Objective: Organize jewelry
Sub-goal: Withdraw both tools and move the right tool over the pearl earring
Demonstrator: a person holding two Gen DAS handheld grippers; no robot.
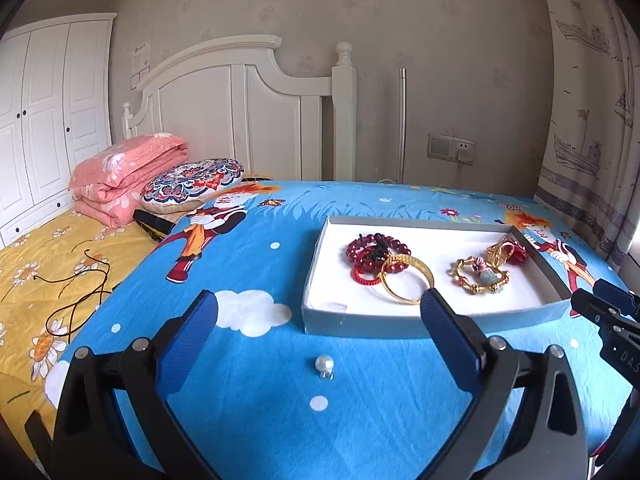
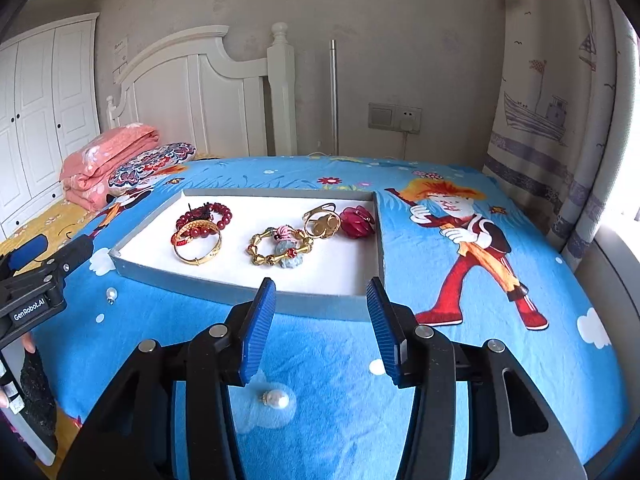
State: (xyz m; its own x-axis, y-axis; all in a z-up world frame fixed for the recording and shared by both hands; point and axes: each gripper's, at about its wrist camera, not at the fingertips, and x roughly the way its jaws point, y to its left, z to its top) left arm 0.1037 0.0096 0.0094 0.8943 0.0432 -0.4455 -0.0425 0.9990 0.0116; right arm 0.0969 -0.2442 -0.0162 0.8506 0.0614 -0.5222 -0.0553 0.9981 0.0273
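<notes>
Lying loose on blue sheet: two pearls (image 1: 324, 363) (image 2: 278, 399), short of tray (image 1: 360, 322) | left claw (image 1: 320, 336) wide, right claw (image 2: 320, 320) wide, both empty | risk: round pearls may roll or squirt from pads, sinking into soft bedding.

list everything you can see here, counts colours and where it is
tray: 1, grey rim, white lining, on the blue sheet
pearl earrings: 2, white, on the sheet in front of the tray, one before each gripper
bead bracelet: 1, dark red, left in tray
gold bangle: 1, left in tray, over the beads
gold link bracelet: 1, red accents, pale blue charm, mid tray
gold ring piece: 1, right in tray
red ornament: 1, right in tray
blanket: 1, pink, folded, near the headboard
cushion: 1, patterned, beside blanket
left gripper: blue fingers, open
right gripper: blue fingers, open
</notes>
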